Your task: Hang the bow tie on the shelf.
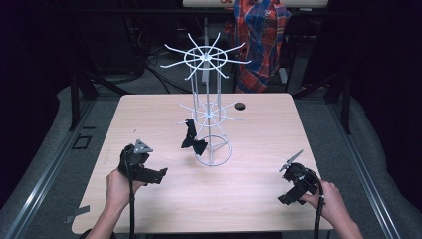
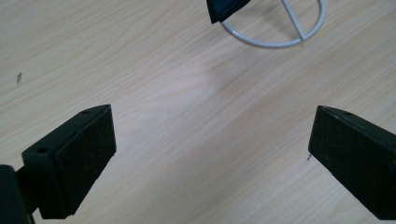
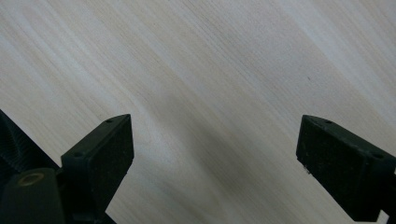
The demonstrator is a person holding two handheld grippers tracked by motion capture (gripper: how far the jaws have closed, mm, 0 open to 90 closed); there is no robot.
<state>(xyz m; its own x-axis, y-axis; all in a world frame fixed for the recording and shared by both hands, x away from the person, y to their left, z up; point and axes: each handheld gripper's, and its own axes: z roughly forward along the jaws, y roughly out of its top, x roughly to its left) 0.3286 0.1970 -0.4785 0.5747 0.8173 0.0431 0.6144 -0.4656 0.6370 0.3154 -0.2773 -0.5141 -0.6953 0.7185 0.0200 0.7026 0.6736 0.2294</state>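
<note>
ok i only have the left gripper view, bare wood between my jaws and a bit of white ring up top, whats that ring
Observer: It's the base of a tall white wire rack with two tiers of hooks.
Operator: and the dark scrap by the ring
Observer: A black bow tie hanging from a lower hook.
Operator: wheres the right gripper
Observer: The right gripper sits open over bare table near the front right corner, away from the rack.

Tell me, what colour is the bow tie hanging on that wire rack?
Black. The bow tie shows best in the high view, against the white rack.
</note>
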